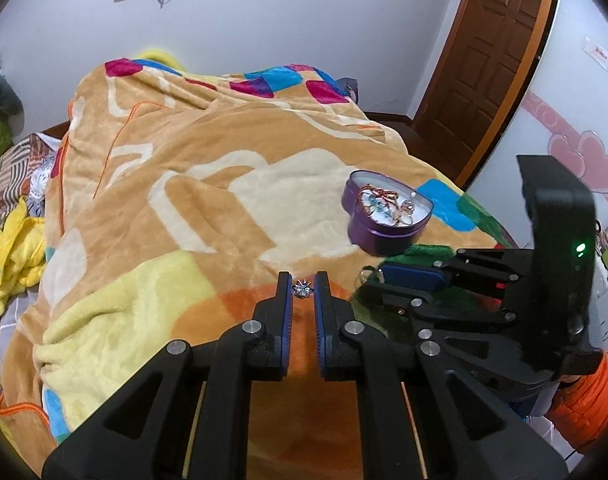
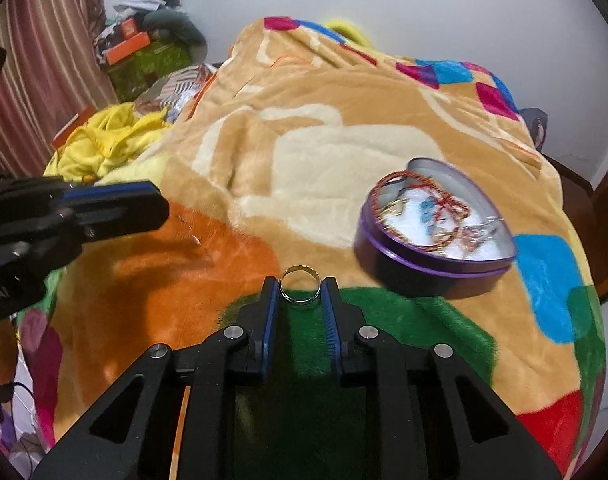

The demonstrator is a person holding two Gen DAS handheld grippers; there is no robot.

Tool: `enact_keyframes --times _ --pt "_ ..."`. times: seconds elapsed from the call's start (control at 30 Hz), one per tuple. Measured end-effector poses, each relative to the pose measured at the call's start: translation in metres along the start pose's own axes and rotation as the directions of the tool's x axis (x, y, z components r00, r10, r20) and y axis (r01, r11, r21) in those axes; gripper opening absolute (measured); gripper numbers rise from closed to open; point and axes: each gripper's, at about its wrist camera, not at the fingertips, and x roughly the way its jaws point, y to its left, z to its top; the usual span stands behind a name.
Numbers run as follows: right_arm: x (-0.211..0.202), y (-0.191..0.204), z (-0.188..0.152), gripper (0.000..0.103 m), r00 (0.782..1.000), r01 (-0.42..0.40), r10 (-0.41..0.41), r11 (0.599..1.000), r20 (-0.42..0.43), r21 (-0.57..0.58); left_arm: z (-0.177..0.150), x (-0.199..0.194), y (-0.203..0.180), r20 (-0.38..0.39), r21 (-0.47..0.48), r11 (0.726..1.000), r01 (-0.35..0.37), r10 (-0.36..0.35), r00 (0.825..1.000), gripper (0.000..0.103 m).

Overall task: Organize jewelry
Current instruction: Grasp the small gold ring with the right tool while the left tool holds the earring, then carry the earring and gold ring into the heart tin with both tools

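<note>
Jewelry tin (image 2: 434, 258), heart-shaped, lidless, near blanket (image 2: 324, 152) edge: bracelets (image 2: 444, 208) inside. Left gripper (image 1: 303, 289) pinching silver ring (image 1: 303, 288); right gripper (image 2: 300, 290) clamping gold ring (image 2: 300, 286).

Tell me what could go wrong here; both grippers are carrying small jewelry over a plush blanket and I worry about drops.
The right gripper pinches the plain ring only at its fingertips; a slip could lose it in the blanket. The left gripper grips a small silver ring just as marginally. The purple heart tin sits on soft, uneven fabric, so a nudge might tip it.
</note>
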Motion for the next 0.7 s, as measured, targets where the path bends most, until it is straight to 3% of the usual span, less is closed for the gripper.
enact_keyframes --times 0.27,0.7 --pt "-0.042 -0.026 0.006 0.019 0.994 0.031 -0.037 0.998 0.105 0.062 0.021 -0.004 -0.023 0.04 0.034 0.999 0.024 -0.025 0.999 0.009" --pt "-0.088 -0.065 0.019 0.02 0.961 0.085 -0.122 0.984 0.249 0.154 0.064 0.0 -0.058 0.105 0.101 0.993 0.064 -0.074 0.992 0.009"
